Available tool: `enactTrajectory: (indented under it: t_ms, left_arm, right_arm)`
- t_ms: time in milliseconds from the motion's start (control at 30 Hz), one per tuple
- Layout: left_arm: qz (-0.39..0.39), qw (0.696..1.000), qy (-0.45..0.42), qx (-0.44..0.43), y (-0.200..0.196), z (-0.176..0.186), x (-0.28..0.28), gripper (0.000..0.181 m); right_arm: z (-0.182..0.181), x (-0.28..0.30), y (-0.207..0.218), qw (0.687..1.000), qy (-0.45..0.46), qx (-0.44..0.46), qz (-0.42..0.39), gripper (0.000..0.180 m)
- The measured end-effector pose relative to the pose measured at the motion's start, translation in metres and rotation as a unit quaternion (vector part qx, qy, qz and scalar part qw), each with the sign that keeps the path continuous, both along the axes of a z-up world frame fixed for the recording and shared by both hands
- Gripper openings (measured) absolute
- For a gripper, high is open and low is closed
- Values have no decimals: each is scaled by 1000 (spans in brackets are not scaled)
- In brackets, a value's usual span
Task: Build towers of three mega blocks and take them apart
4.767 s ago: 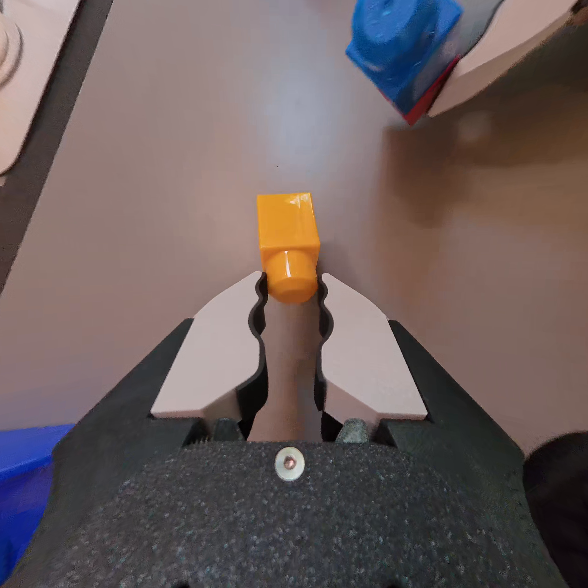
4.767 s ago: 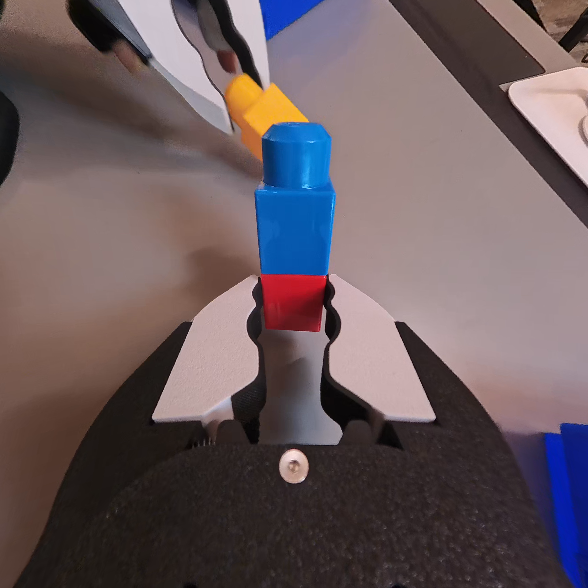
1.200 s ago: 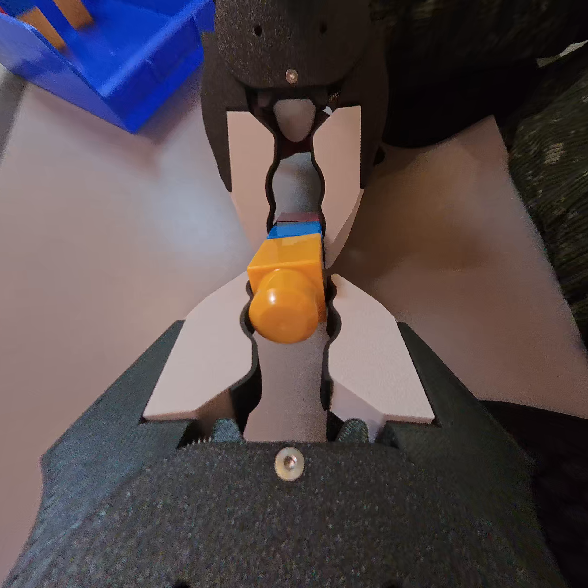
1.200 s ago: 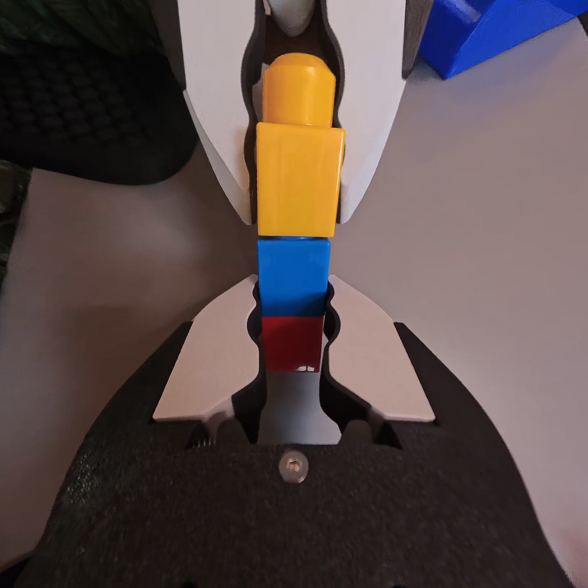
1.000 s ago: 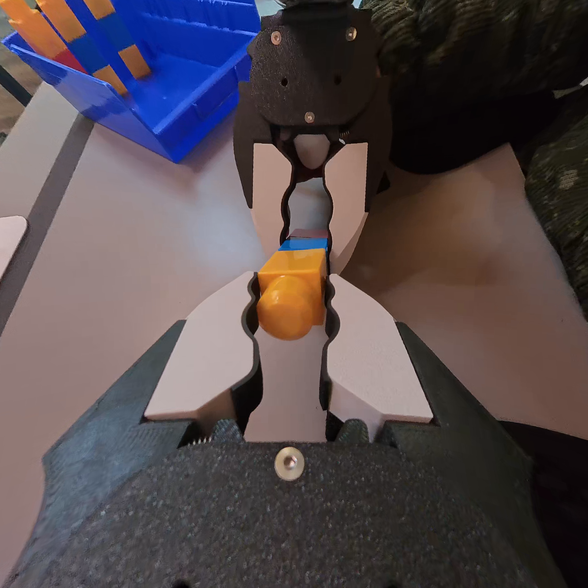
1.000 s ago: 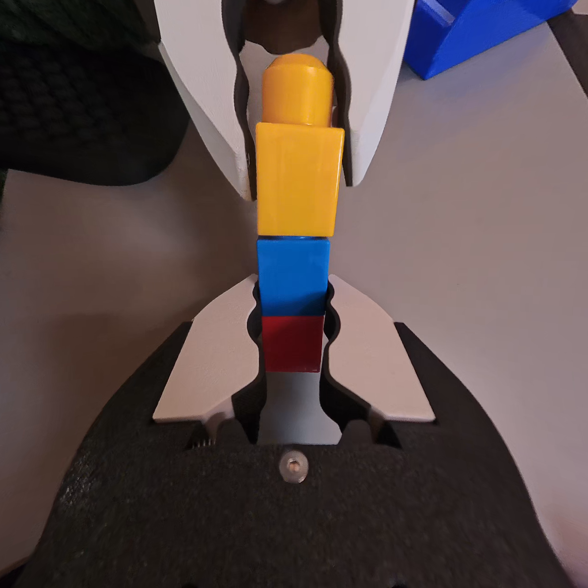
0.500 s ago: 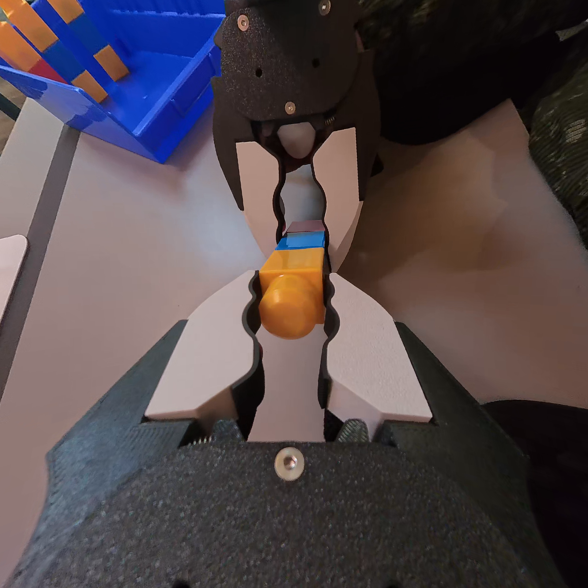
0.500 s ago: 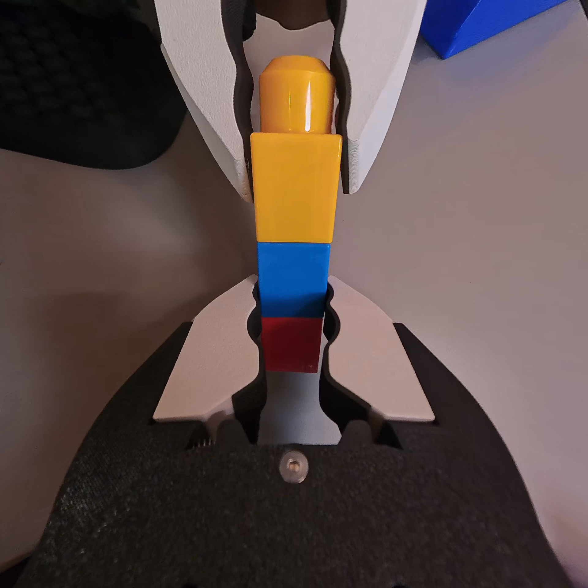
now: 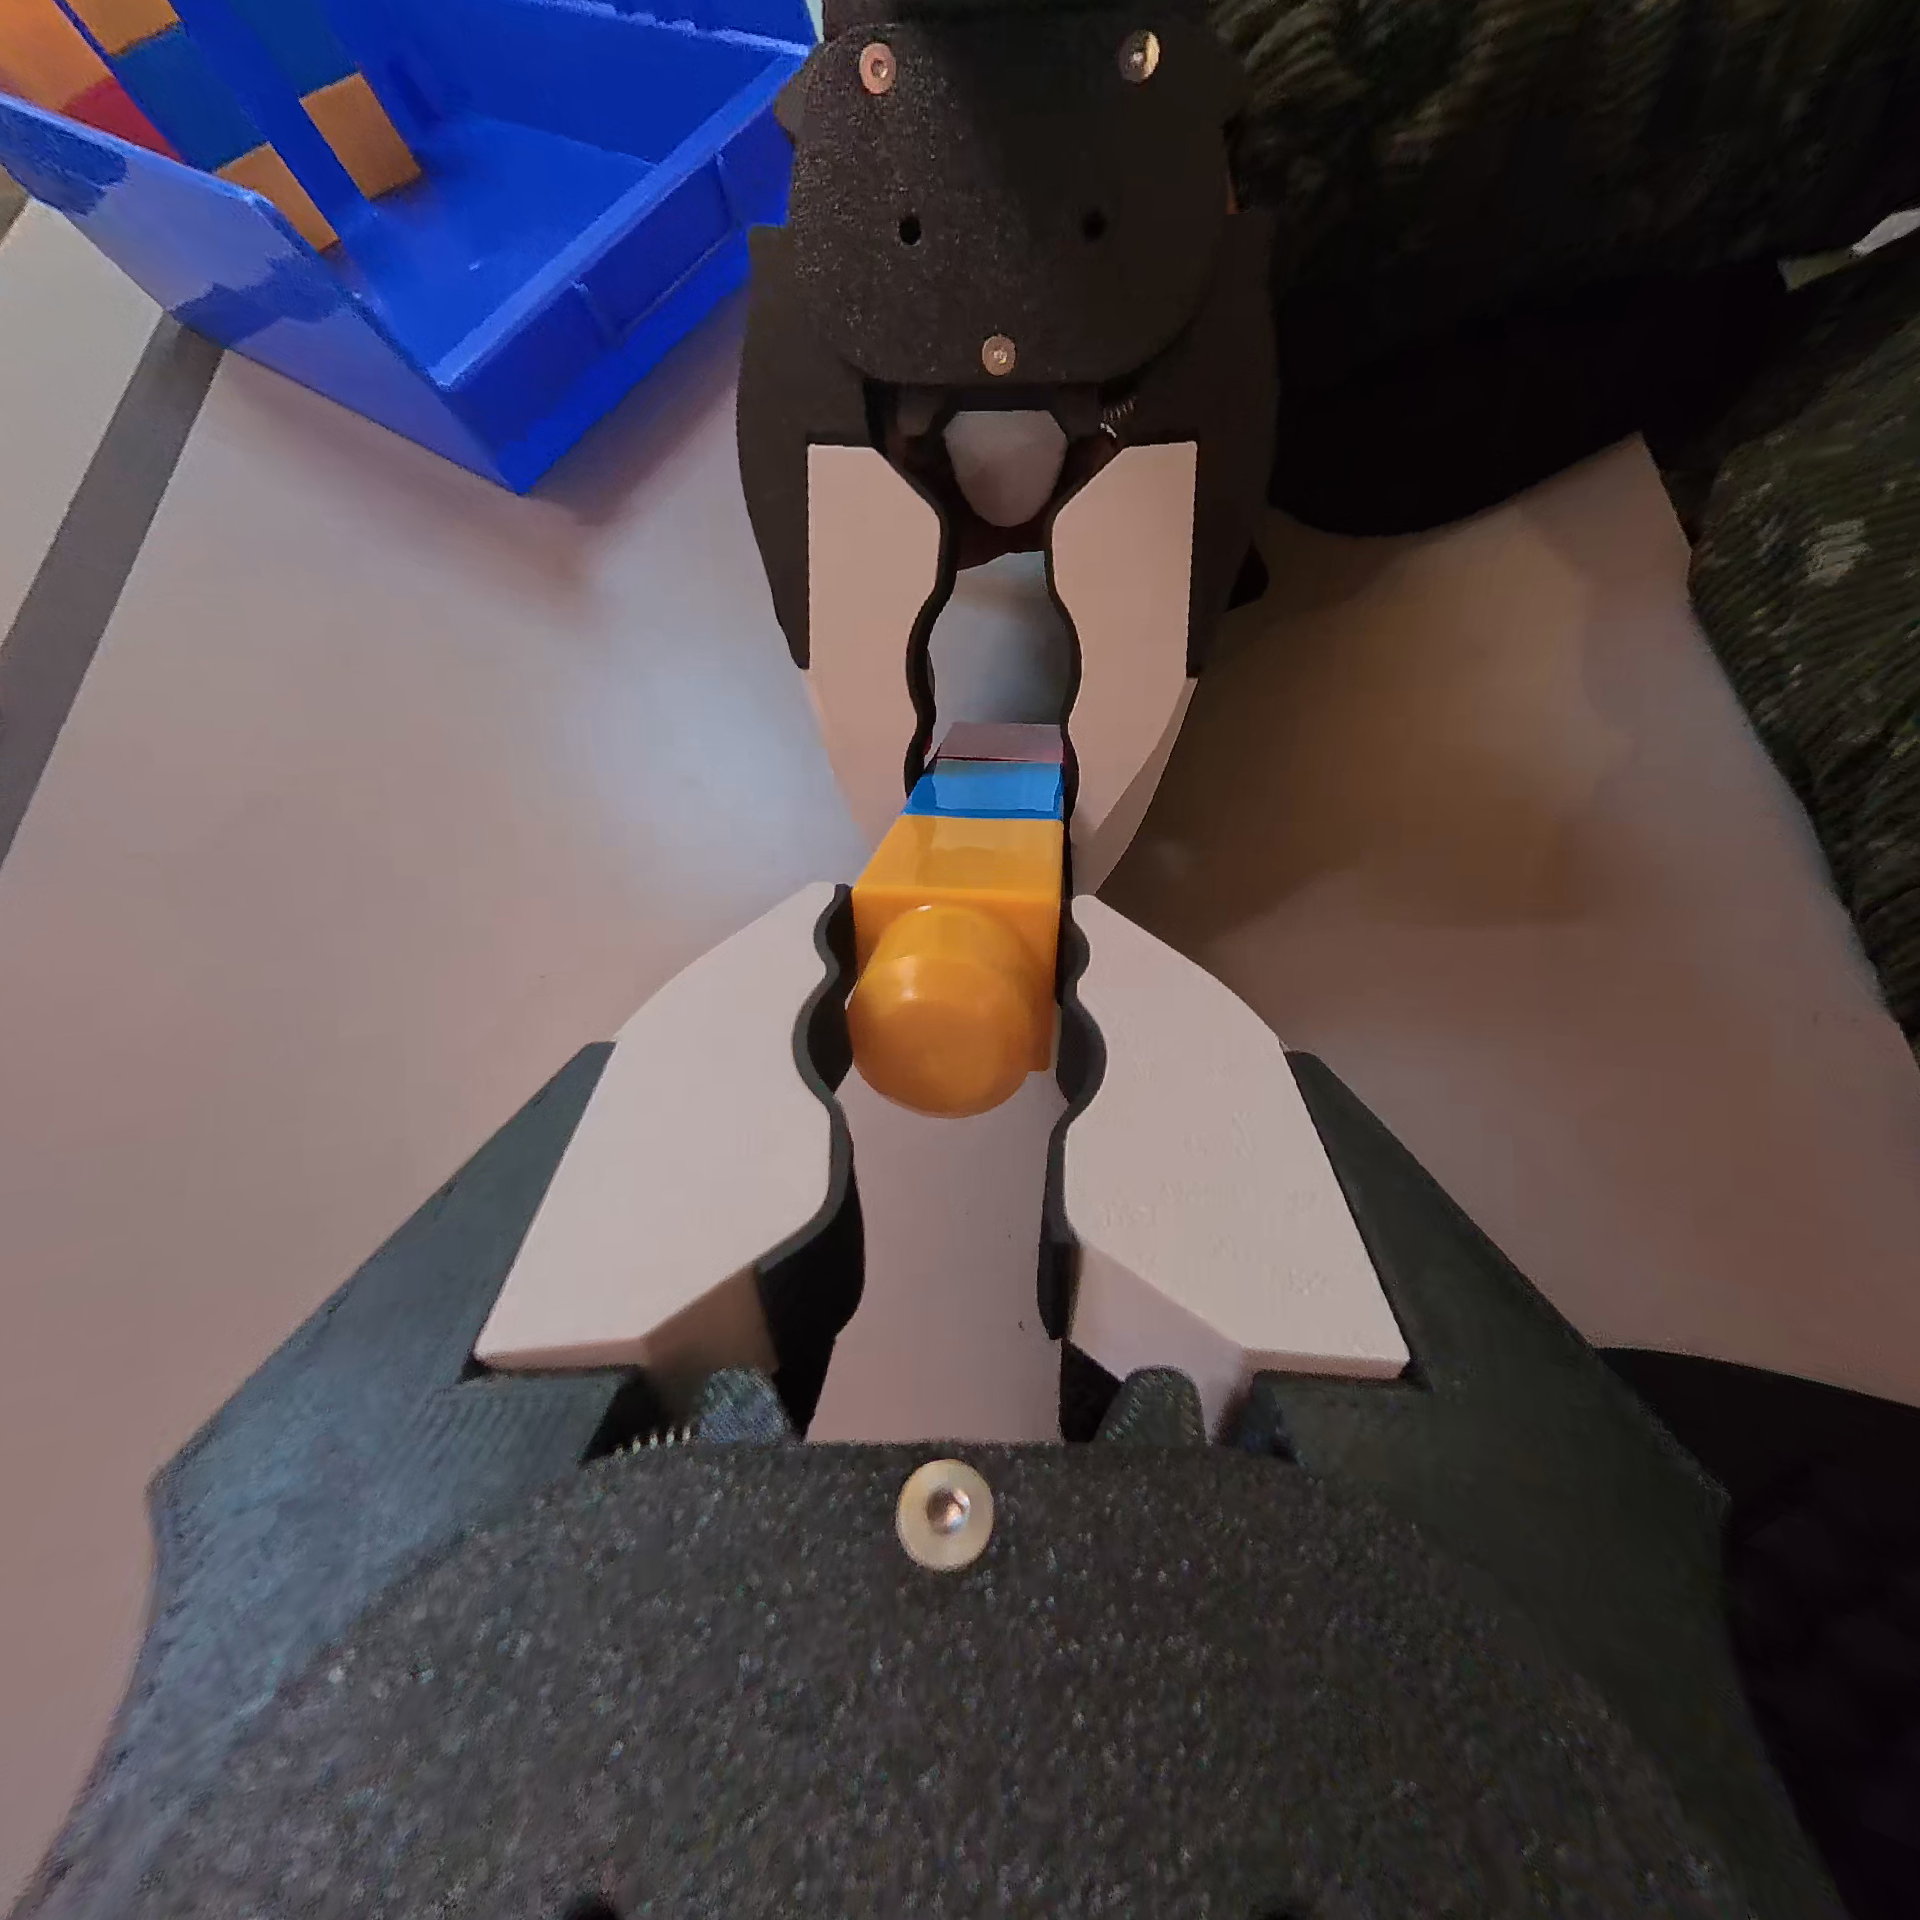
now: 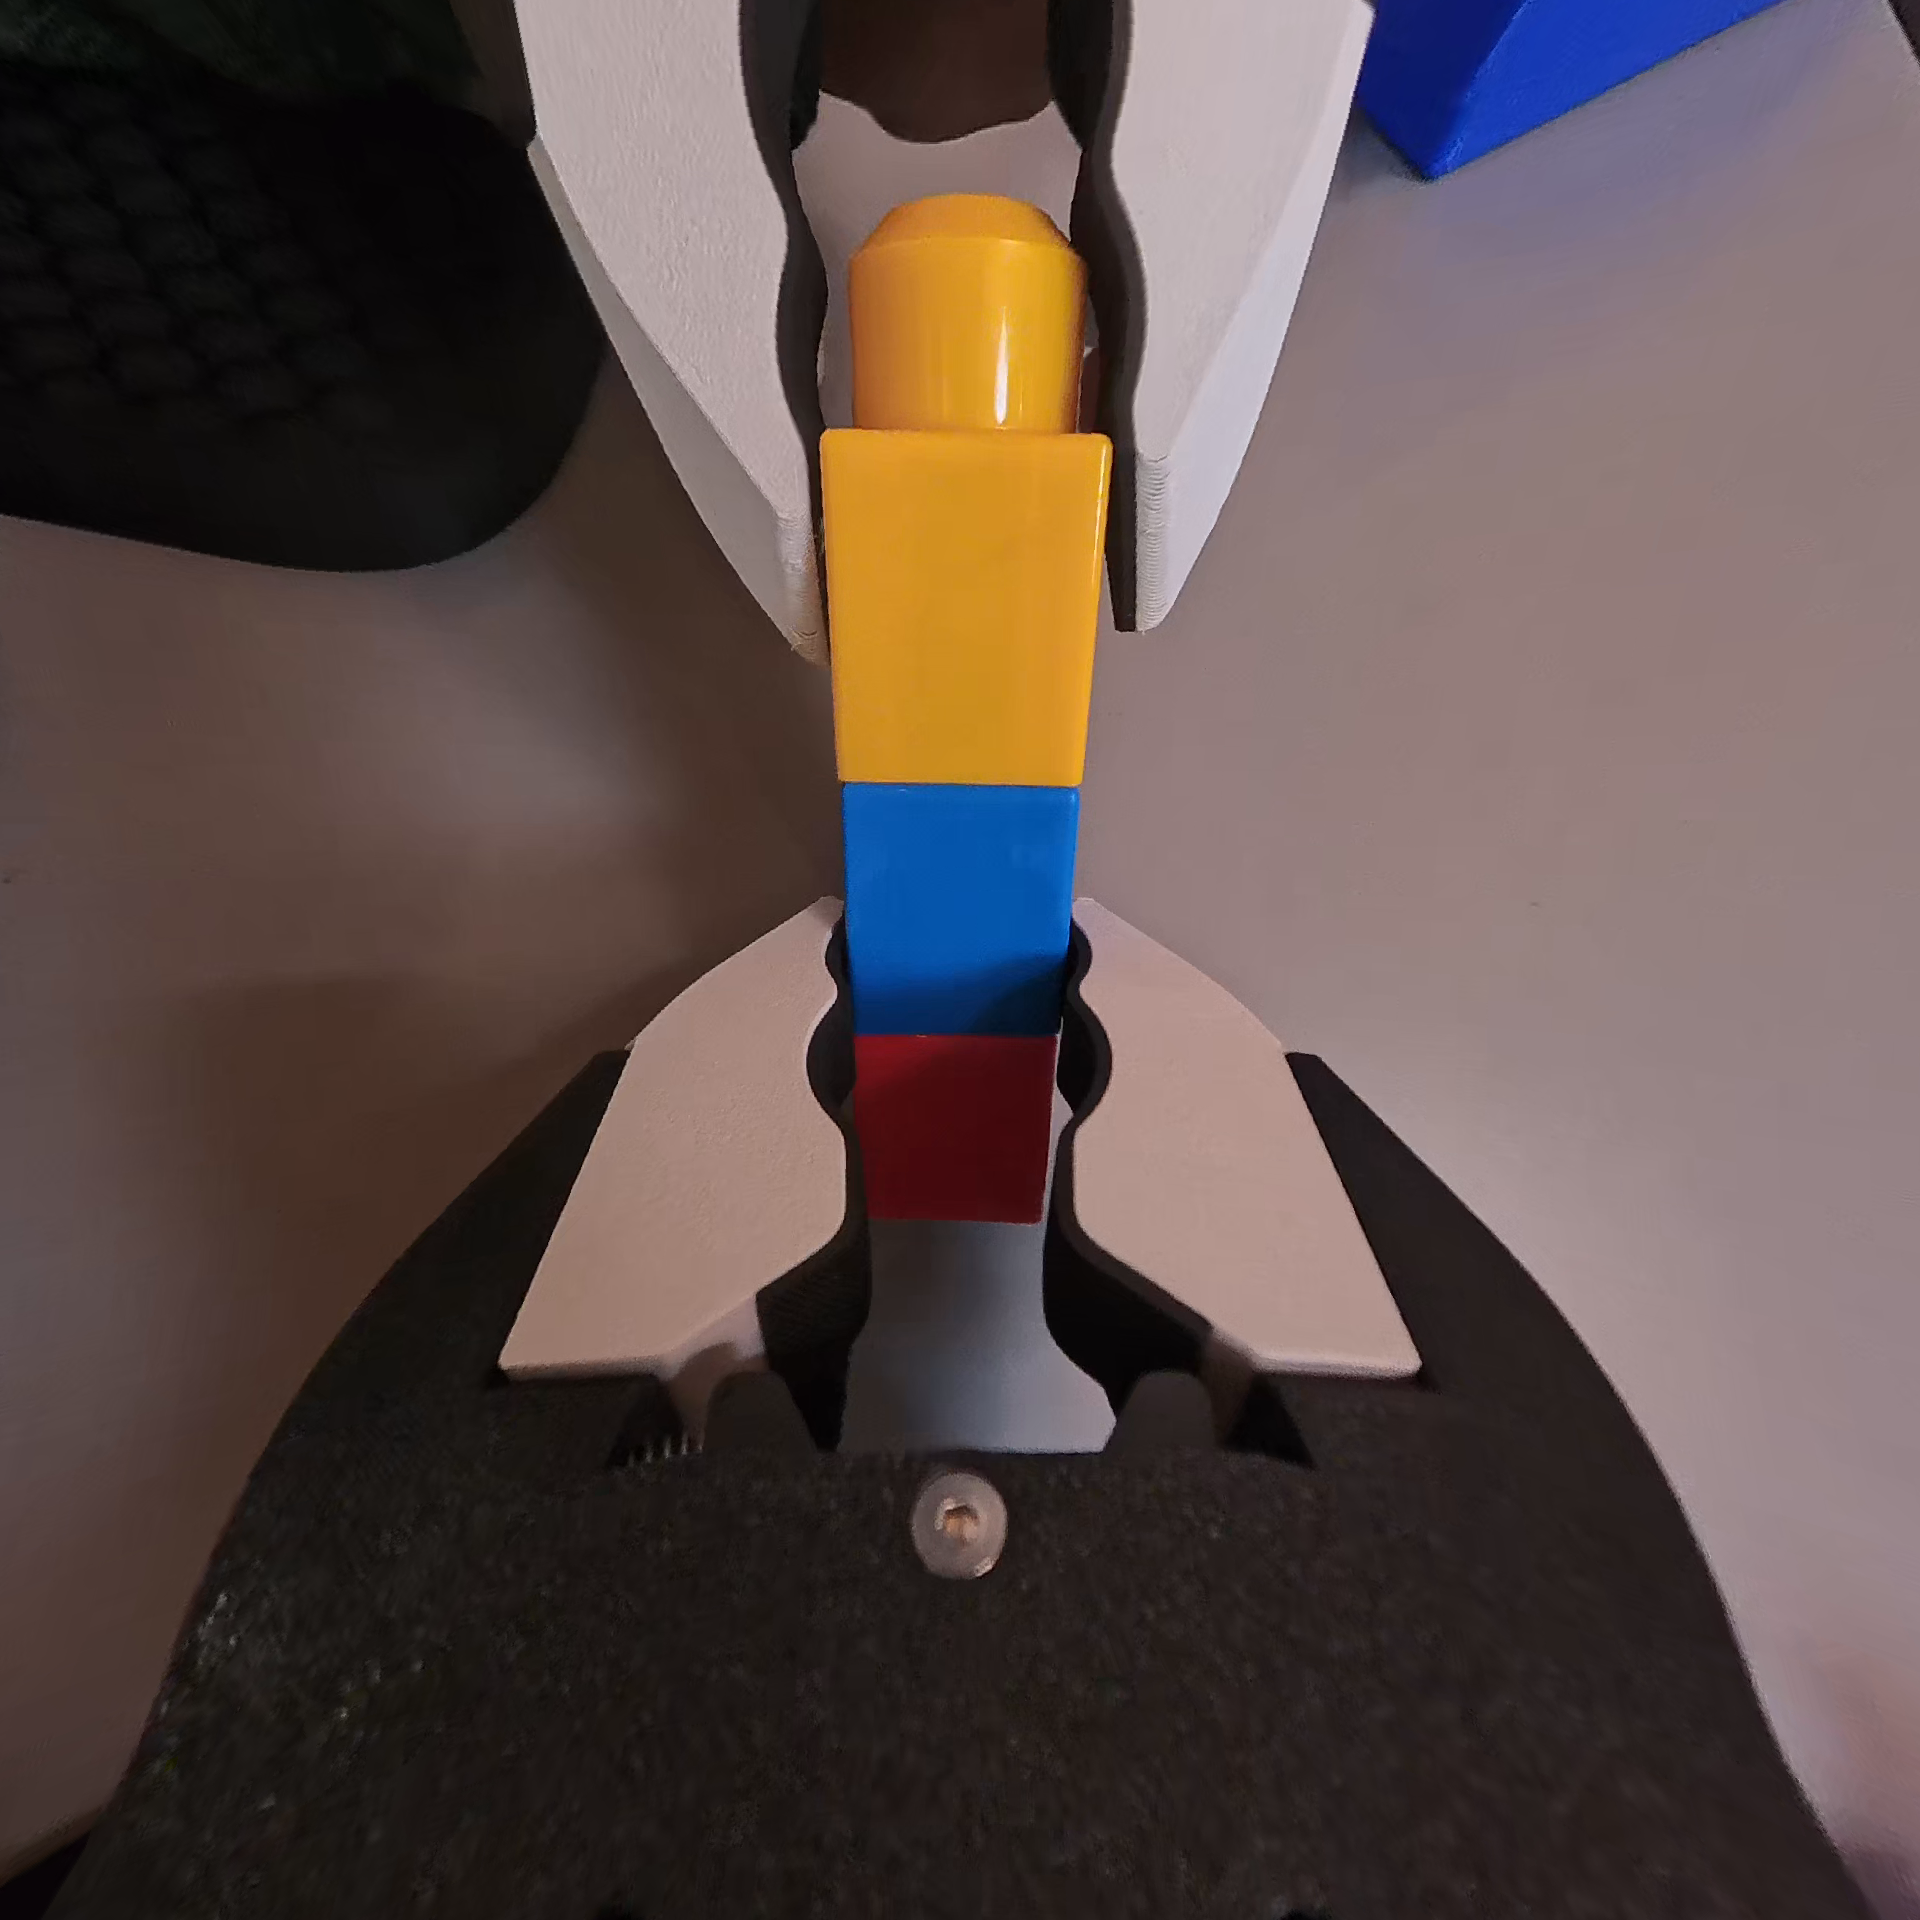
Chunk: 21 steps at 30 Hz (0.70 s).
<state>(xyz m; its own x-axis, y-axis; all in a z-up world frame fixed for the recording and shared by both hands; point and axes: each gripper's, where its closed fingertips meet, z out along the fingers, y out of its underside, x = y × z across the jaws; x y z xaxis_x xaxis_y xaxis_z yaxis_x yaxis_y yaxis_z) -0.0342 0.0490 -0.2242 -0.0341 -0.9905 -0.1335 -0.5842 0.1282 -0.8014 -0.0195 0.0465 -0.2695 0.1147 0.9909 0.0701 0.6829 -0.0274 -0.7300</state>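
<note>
A three-block tower is held level above the table between my two grippers, which face each other. It runs red block (image 10: 951, 1127), blue block (image 10: 956, 883), orange block (image 10: 961, 603), with the orange stud at the far end. My right gripper (image 10: 956, 914) is shut on the red and blue blocks. My left gripper (image 9: 954, 904) is shut on the sides of the orange block (image 9: 961, 883). The left gripper also shows in the right wrist view (image 10: 971, 634). In the left wrist view the blue block (image 9: 982, 795), the red block (image 9: 997, 743) and the right gripper (image 9: 992, 810) lie beyond the orange block.
A blue bin (image 9: 468, 260) stands on the table (image 9: 416, 779) at the far left, with several built towers (image 9: 104, 62) inside. Its corner shows in the right wrist view (image 10: 1558, 73). A person's dark patterned clothing (image 9: 1558, 156) is behind the right gripper. There is about 5 centimetres between the tips of the two grippers.
4.8 s ago the orange block was apart from the red-blue pair; now it sits on the blue block. Over the last second both grippers kept their hold, and the view shifted slightly.
</note>
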Motion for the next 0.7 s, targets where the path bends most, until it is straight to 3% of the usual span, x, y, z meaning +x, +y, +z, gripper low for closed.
enactTrajectory:
  t_ms: [700]
  left_arm:
    - [15,1000,12,-21,0,0,-1,37]
  right_arm:
    - [1,0,0,1000,8,-7,-1,36]
